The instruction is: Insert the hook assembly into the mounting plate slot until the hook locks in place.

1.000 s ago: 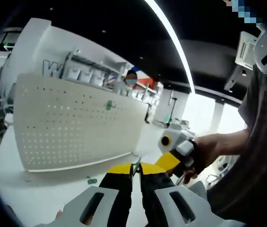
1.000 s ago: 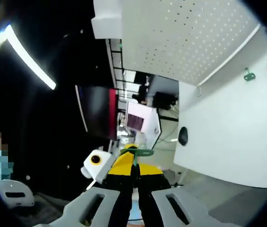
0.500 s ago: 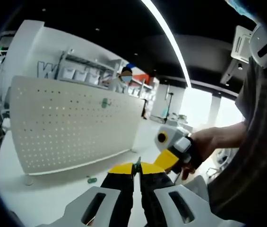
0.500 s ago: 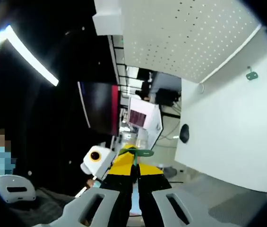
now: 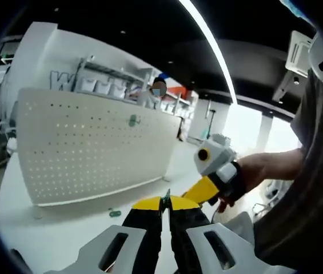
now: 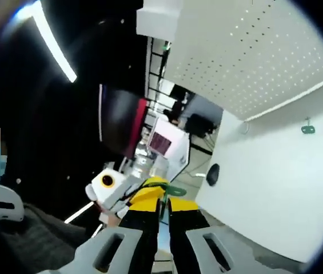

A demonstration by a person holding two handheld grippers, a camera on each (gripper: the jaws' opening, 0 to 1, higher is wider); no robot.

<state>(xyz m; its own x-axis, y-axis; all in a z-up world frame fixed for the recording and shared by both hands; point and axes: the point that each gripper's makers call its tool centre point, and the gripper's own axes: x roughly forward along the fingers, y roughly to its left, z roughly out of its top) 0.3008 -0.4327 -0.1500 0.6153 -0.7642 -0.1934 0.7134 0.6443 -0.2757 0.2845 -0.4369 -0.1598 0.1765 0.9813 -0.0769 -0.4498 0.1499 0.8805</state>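
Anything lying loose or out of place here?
One green hook lies loose on the white table before the pegboard, while another green piece sits on the board. Nothing looks damaged.

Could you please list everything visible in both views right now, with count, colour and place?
Pegboard: one, white, perforated, upright on the table; also in the right gripper view.
Table: one, white, beneath the pegboard.
Hook on pegboard: one, green, near the board's upper edge.
Hooks on table: two, green, lying by the board's foot in the right gripper view.
Ceiling light strip: one, bright white, overhead.
Person in background: one, behind the pegboard.
Hand: one, holding the right tool.
Left tool: black with yellow tips, jaws shut on a thin green part.
Right tool: black with yellow tips, shut on a green hook piece.
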